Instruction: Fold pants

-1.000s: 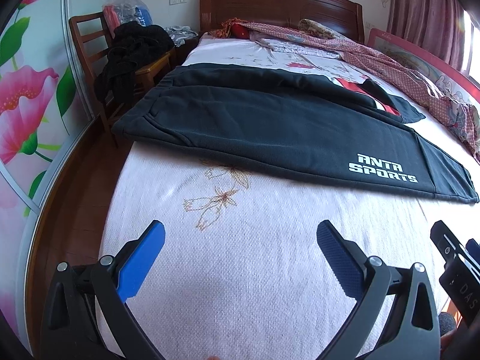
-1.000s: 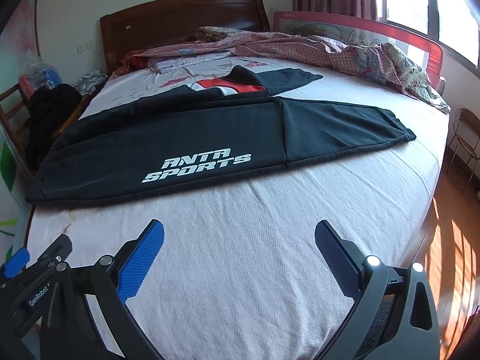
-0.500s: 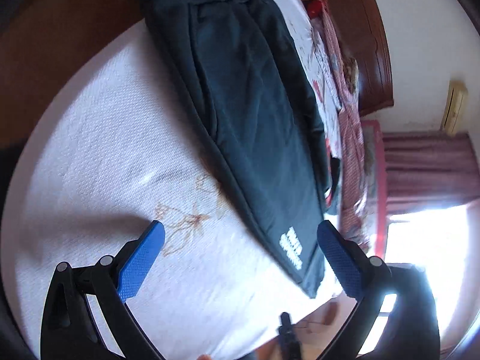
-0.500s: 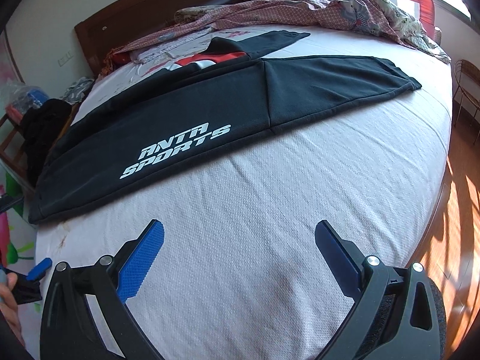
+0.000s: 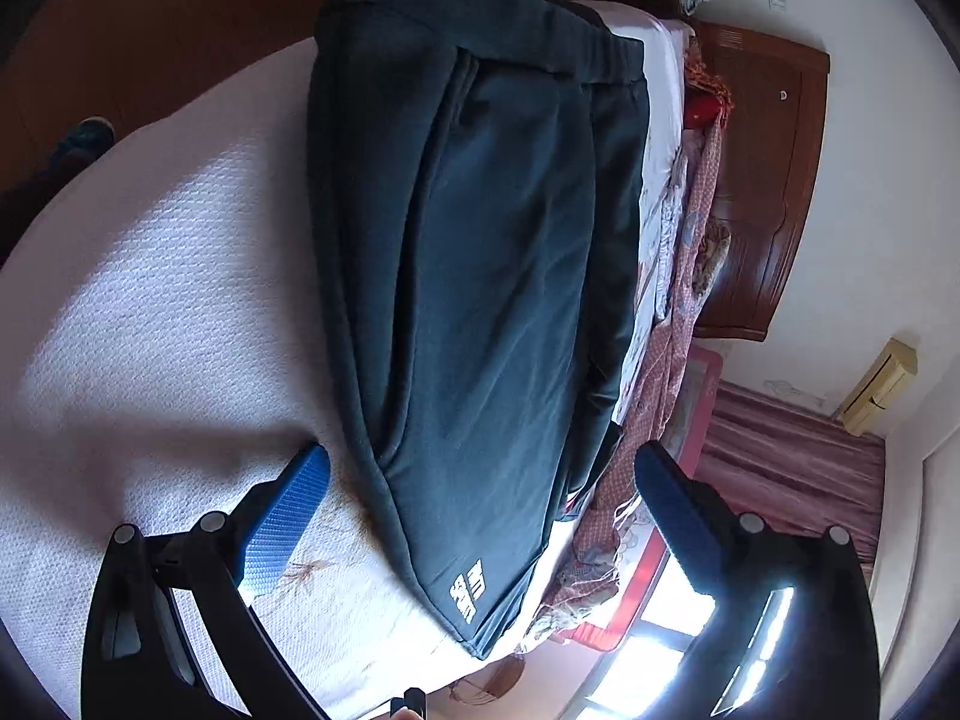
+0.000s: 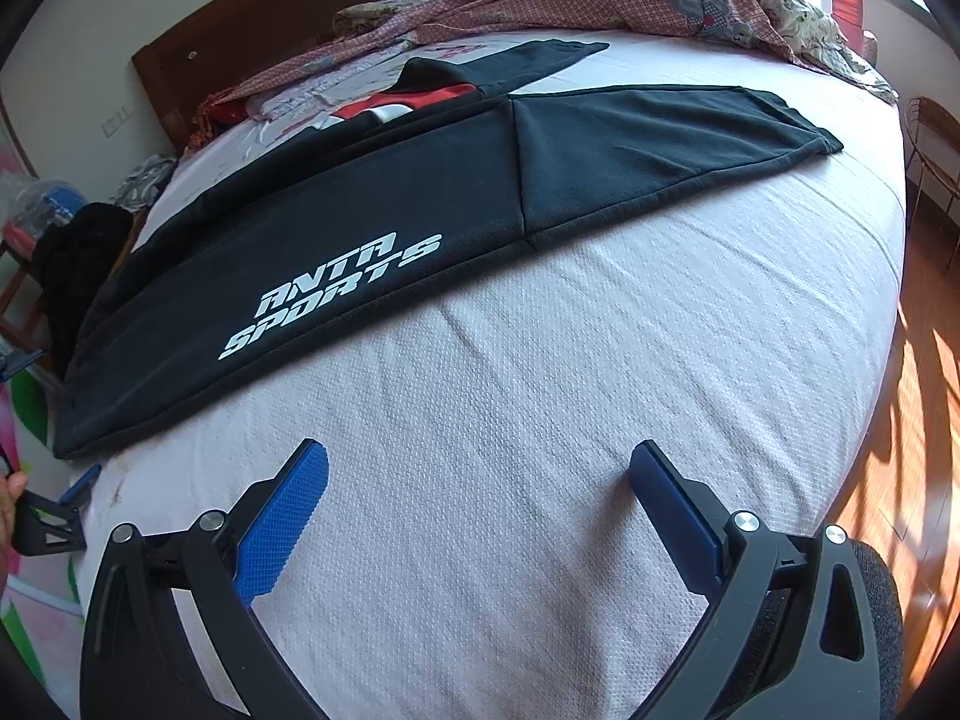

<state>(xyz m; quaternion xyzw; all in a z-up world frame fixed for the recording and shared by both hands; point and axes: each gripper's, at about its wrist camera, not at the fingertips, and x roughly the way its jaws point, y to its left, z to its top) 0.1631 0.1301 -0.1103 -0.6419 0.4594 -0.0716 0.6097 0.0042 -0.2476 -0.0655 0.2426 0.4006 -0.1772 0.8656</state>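
Your left tongs (image 5: 480, 504) now rolled sideways nearer the pants (image 5: 480, 276), right tongs (image 6: 477, 495) closer too, both wide open, empty.

Left wrist cam: rolled roughly a quarter turn, close above the white textured bed (image 5: 150, 300), looking past the left hand-held gripper (image 5: 480, 480) along the dark folded "ANTA SPORTS" sweatpants (image 5: 480, 300) from near the waistband.
Right wrist cam: upright, low over the bed, right hand-held gripper (image 6: 480, 480) ahead, pants farther off.
Shared: pants, brown wooden headboard (image 6: 270, 30).
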